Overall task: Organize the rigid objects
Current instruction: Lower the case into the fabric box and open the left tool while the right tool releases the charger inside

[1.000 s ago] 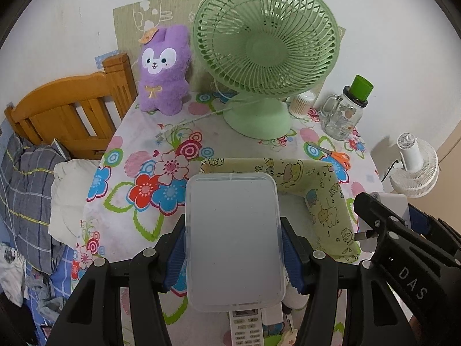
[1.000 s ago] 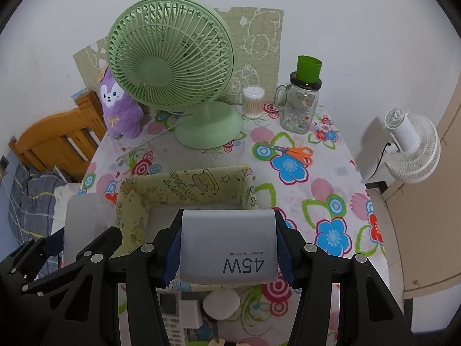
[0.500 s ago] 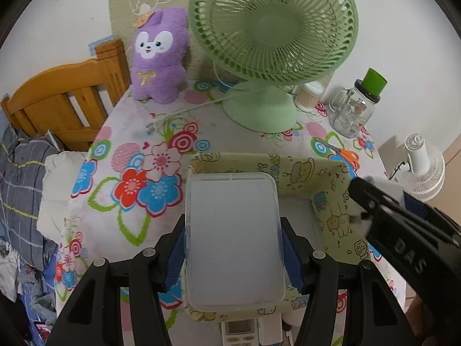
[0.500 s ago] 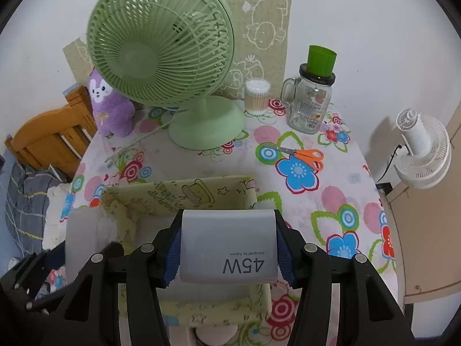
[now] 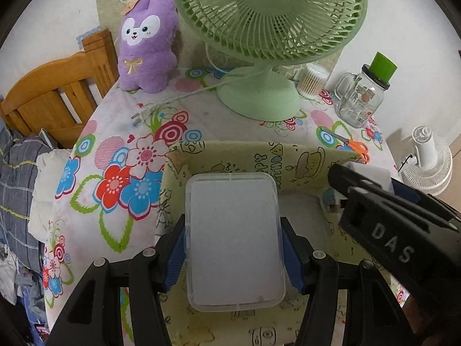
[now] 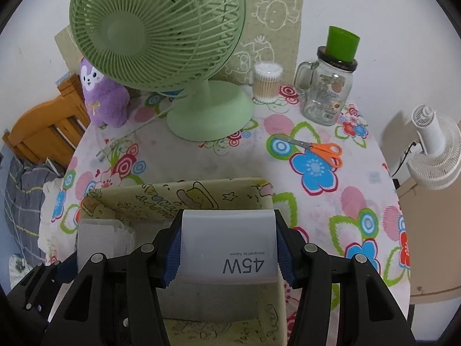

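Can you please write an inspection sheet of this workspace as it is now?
Surface: table with floral cloth.
Job's things: plastic box, 45W charger, both over the yellow fabric bin.
Clutter: green fan, purple plush, glass jar, cotton swabs, scissors.
Grippers: left gripper holds box; right gripper holds charger.
Cables: fan cord, unplugged.
Surroundings: wooden chair, white fan.

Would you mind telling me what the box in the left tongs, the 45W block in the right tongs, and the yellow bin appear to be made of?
Box: likely frosted translucent plastic, matte, with a moulded rim. 45W charger: smooth white hard plastic with a satin sheen and printed lettering. Bin: apparently printed fabric, since its walls sag and crease.
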Available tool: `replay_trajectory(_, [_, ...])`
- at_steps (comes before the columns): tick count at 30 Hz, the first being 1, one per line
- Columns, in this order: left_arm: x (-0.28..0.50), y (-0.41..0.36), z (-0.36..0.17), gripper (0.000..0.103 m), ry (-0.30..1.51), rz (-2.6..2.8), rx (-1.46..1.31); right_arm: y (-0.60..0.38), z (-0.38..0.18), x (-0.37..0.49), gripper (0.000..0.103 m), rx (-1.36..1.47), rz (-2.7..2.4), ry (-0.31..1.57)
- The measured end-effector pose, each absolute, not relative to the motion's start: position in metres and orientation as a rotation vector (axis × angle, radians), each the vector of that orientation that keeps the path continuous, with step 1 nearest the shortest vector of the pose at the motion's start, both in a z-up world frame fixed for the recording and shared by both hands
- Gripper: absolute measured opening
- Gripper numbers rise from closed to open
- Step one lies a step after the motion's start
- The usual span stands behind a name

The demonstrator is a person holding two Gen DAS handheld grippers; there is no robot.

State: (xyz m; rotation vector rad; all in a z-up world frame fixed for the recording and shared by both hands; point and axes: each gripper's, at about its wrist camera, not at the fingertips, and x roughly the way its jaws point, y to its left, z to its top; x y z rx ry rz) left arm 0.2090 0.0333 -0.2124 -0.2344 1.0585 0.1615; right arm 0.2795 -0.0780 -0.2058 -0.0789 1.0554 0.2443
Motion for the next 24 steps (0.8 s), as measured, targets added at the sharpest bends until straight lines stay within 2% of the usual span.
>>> replay_trajectory(7, [0.212,0.032,-0.218,0.062,1.079,0.159,-0.222,-0.069,-0.209,0.286,0.060,-0.117,0.233,1.011])
replay_trajectory(10, [0.211,0.030,-0.217,0.063,1.080,0.163,-0.205,-0.070,-0.210,0.288,0.071,-0.117,0.221,1.018])
replay_trajectory(17, [0.207,0.023,-0.208,0.085,1.058,0.157,-0.170,-0.084,-0.205,0.281,0.079,-0.059,0.223,1.028])
replay_trajectory(24, [0.200,0.023,-0.194,0.086,1.036,0.166,-0.161,-0.094,-0.194,0.271,0.080,-0.030,0.228,1.029])
